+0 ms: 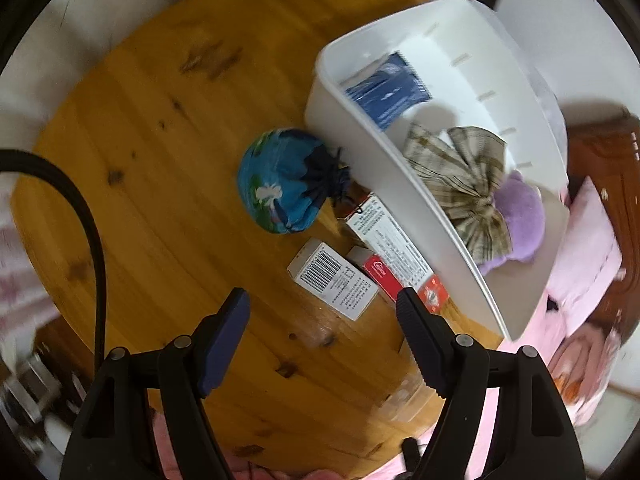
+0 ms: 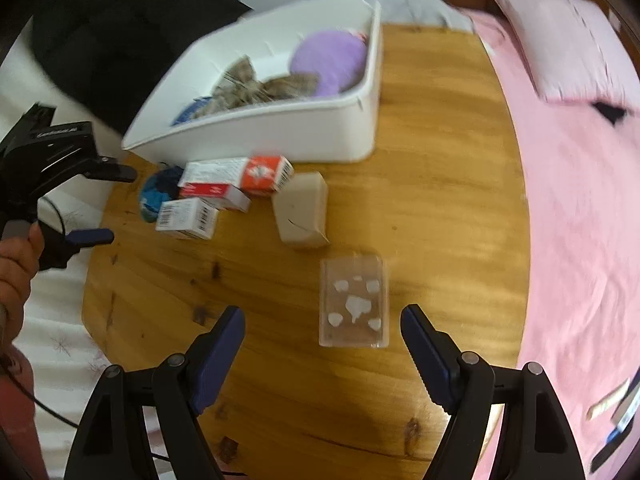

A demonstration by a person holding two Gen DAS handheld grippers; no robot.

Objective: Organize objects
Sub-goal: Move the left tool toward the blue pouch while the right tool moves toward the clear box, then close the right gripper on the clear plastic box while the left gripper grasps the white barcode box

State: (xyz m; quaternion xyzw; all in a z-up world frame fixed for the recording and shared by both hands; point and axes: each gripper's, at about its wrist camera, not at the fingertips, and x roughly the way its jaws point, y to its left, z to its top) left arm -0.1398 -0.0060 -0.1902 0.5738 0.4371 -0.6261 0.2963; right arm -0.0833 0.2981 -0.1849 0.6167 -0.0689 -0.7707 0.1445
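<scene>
White bin (image 1: 400, 184) held a blue packet (image 1: 386, 92), plaid bow (image 1: 460, 184) and purple plush (image 1: 520, 220). Left gripper (image 1: 322, 300) and right gripper (image 2: 322, 316) stood wide open, empty; a clear case (image 2: 354, 304) lay at the right gripper's 12 o'clock.

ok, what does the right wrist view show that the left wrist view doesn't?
Only the right wrist view: a clear case with white shapes, a beige box, the left gripper in a hand, and the right gripper, jaws open.

Only the left wrist view: a blue packet lying in the bin.

Both: white bin, plaid bow, purple plush, blue pouch, three cartons, wooden table.
</scene>
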